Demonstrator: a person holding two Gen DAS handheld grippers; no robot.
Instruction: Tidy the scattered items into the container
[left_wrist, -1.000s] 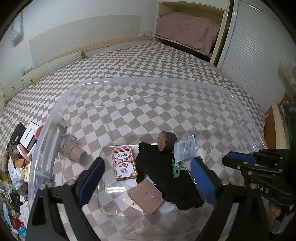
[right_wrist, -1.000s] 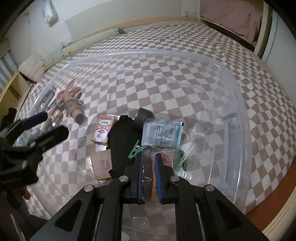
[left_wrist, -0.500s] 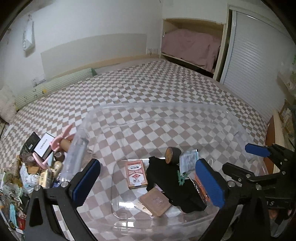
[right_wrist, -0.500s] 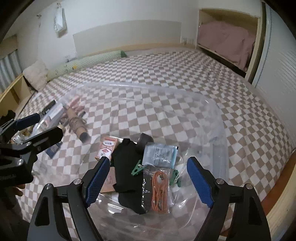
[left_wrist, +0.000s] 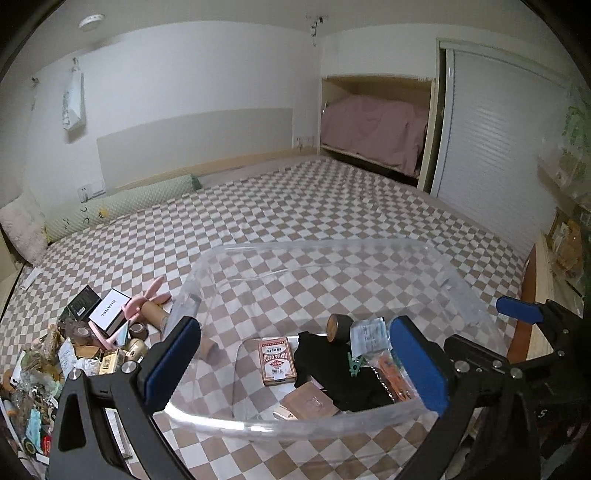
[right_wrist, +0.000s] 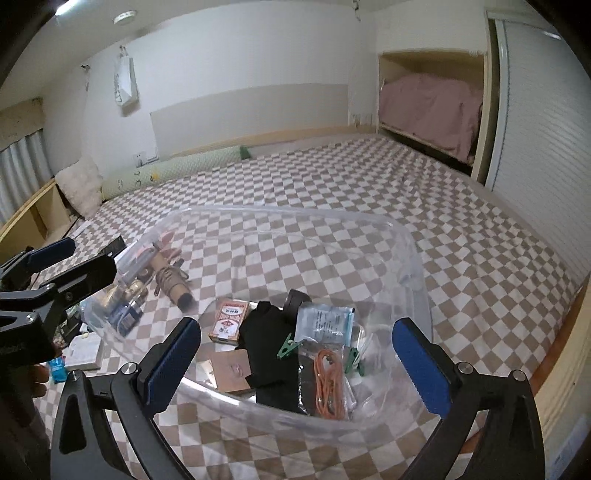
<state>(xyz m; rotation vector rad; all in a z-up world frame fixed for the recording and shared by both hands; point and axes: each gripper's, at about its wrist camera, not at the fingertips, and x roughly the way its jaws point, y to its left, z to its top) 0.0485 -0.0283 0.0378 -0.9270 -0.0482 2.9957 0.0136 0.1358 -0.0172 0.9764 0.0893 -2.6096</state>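
Note:
A clear plastic bin (left_wrist: 325, 245) stands on the checkered bed. In it lie a red card box (left_wrist: 277, 356), a black cloth (left_wrist: 332, 369), a tape roll (left_wrist: 338, 326), a white packet (left_wrist: 369, 332), green clips (right_wrist: 288, 347), a brown wallet (left_wrist: 310, 400) and a bagged orange cable (right_wrist: 327, 373). My left gripper (left_wrist: 295, 325) hangs open above the bin's near rim, holding nothing. My right gripper (right_wrist: 295, 325) hovers over the near rim (right_wrist: 258, 402); its jaws are opening and nothing is pressed between them. A pile of scattered items (left_wrist: 74, 350) lies left of the bin.
The pile holds a white box (left_wrist: 109, 310), a pink toy (left_wrist: 147, 299), a twine-wrapped roll (right_wrist: 171, 282) and small jars. A green bolster (left_wrist: 122, 205) and a white pillow (right_wrist: 79, 184) lie at the bed's far end. A wooden bed edge (right_wrist: 561, 339) runs at right.
Both grippers drew back and rose from inside the bin. The right gripper, shut on the bagged orange cable, opened and left it lying in the bin.

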